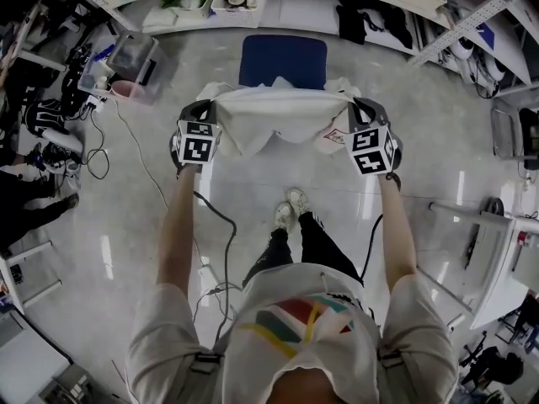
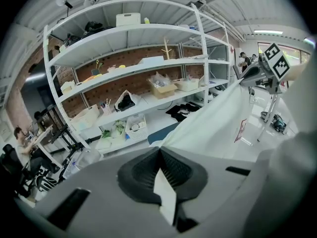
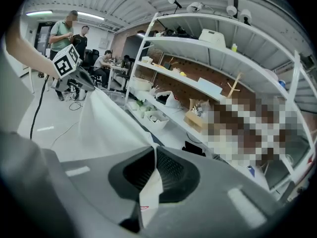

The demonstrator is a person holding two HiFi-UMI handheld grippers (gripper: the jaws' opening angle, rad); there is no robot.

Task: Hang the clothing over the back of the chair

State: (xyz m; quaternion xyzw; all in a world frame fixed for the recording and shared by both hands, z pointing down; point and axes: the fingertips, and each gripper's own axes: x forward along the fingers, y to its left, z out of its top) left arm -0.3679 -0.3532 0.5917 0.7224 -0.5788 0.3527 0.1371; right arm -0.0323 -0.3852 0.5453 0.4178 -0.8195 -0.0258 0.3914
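Observation:
A white garment (image 1: 278, 116) is stretched in the air between my two grippers, just in front of the blue chair (image 1: 283, 60). My left gripper (image 1: 207, 109) is shut on its left edge, and white cloth (image 2: 166, 195) shows pinched between the jaws in the left gripper view. My right gripper (image 1: 357, 108) is shut on the right edge, with cloth (image 3: 149, 195) clamped between its jaws too. From the left gripper view the garment (image 2: 218, 125) runs across to the right gripper (image 2: 247, 76). A red-printed tag (image 1: 333, 135) hangs on the cloth near the right gripper.
A curved white shelf unit (image 1: 278, 7) with bins and dark clothes runs behind the chair. A clear box (image 1: 139, 57) and cables (image 1: 97, 154) lie on the floor at left. White table frames (image 1: 497, 225) stand at right. People (image 3: 64, 33) stand far off.

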